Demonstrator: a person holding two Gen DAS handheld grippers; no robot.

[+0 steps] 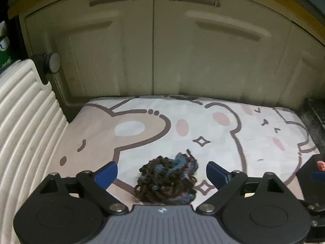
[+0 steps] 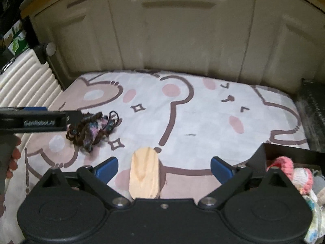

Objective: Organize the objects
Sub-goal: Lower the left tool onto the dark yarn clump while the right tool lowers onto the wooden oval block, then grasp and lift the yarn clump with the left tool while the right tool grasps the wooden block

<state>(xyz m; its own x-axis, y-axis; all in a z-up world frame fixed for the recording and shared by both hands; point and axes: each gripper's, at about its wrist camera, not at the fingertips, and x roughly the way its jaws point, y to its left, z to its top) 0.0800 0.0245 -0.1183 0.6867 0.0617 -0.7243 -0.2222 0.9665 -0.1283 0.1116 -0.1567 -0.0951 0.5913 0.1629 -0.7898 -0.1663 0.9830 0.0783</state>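
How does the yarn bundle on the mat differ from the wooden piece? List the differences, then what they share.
1. The yarn bundle is dark, tangled and soft-looking; the wooden piece is pale, smooth and rounded.
2. The yarn bundle lies before the open left gripper; the wooden piece before the open right gripper.
Both rest on the cartoon mat, ungripped.

The support surface is a cartoon-print mat showing bear faces in beige, white and pink with brown outlines. A dark brown yarn bundle with blue and pink strands lies on its left part. A light wooden block with rounded ends lies at the near edge, well apart from the yarn.
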